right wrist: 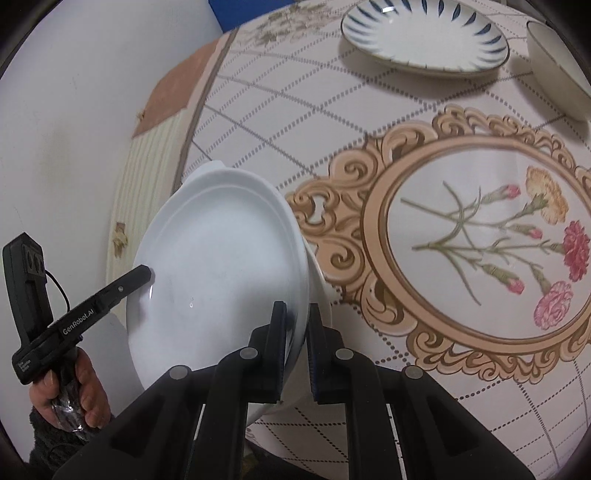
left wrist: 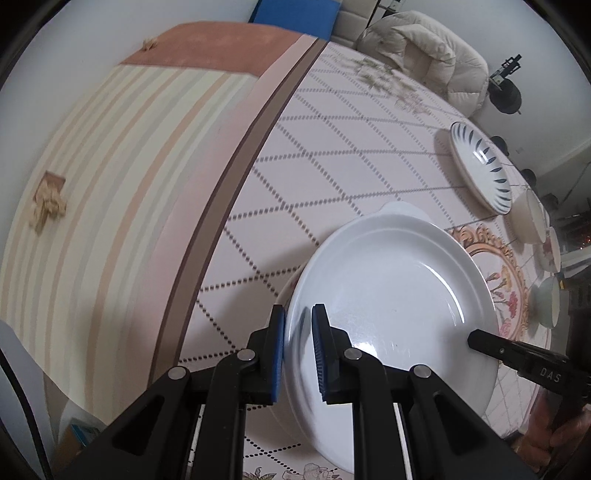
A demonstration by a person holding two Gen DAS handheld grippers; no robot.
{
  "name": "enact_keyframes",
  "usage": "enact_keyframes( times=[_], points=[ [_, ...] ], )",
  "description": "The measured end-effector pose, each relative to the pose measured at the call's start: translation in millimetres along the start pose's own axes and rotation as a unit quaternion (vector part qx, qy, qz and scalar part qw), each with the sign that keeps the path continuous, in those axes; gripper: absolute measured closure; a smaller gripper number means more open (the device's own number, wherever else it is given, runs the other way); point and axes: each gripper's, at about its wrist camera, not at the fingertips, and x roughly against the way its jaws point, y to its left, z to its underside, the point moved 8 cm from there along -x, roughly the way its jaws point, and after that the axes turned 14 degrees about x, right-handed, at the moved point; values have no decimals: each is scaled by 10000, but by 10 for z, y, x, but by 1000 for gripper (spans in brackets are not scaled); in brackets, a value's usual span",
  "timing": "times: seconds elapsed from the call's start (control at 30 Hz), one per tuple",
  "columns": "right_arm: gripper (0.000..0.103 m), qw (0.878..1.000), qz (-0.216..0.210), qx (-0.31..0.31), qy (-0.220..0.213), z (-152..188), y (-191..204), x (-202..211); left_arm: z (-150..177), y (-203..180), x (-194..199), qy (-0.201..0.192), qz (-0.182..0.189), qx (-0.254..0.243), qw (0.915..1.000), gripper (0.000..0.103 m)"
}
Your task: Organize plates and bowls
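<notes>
The plain white round ceramic plate [left wrist: 391, 314] is tilted above a white dish on the counter [left wrist: 332, 155], both left tongs [left wrist: 298, 349] and right tongs [right wrist: 296, 341] pinching opposite rims, so an uneven pull could make it slip and chip

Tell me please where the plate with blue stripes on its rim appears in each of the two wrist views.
Left wrist view: blue-striped plate at the right, upper middle, beyond the white plate.
Right wrist view: blue-striped plate at the top, right of centre.
Shared landmark: the white plate, gripped by both claws.
</notes>
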Motion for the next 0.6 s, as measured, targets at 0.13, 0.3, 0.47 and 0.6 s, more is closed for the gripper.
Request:
enact_keyframes(
  times=[0.13, 0.3, 0.47, 0.6],
  points=[
    [91, 9999, 63, 68, 75, 77, -22, -66, 121, 46, -89, 95, -94, 24, 9999, 91],
    [92, 9997, 132, 156, 148, 77, -21, -126, 184, 93, -175, 170, -246, 29, 9995, 91],
    [92, 9995, 210, 172, 185, 25, -15, -143, 199, 105, -184, 229, -327, -45, 9992, 91],
    [92, 9992, 241, 73, 300, -15, 10, -187, 218, 84, -190, 317, -521, -200, 9979, 91]
  ],
)
